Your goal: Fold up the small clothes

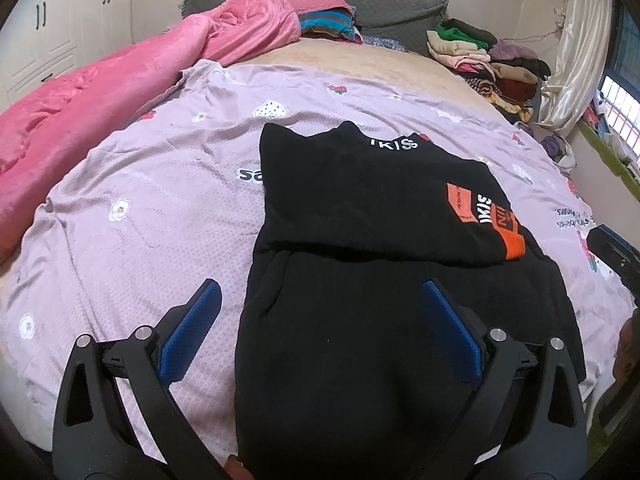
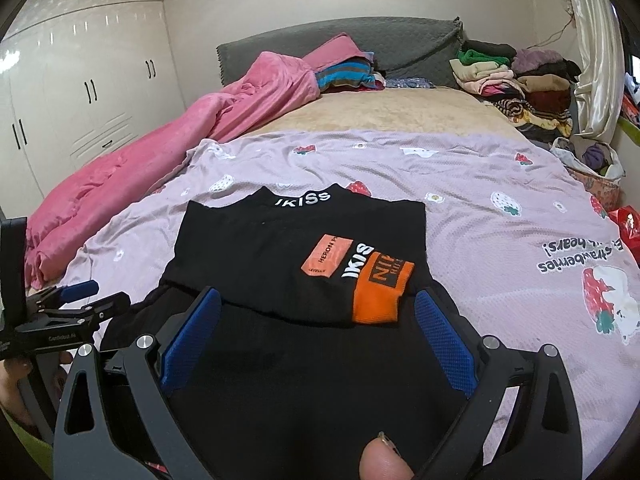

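My two grippers, left (image 1: 322, 300) and right (image 2: 318, 302), hover with fingers spread apart. One black garment (image 2: 304, 264) lies partly folded beneath both, on the lilac sheet (image 2: 500, 240).

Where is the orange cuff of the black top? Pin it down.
The orange cuff lies on the folded black top, at its right near edge on the lilac sheet, just ahead of the open right gripper.

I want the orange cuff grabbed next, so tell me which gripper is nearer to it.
Right. The right gripper sits open just below the orange cuff, which lies between its fingers. The left gripper is open over the black top's left edge, farther away.
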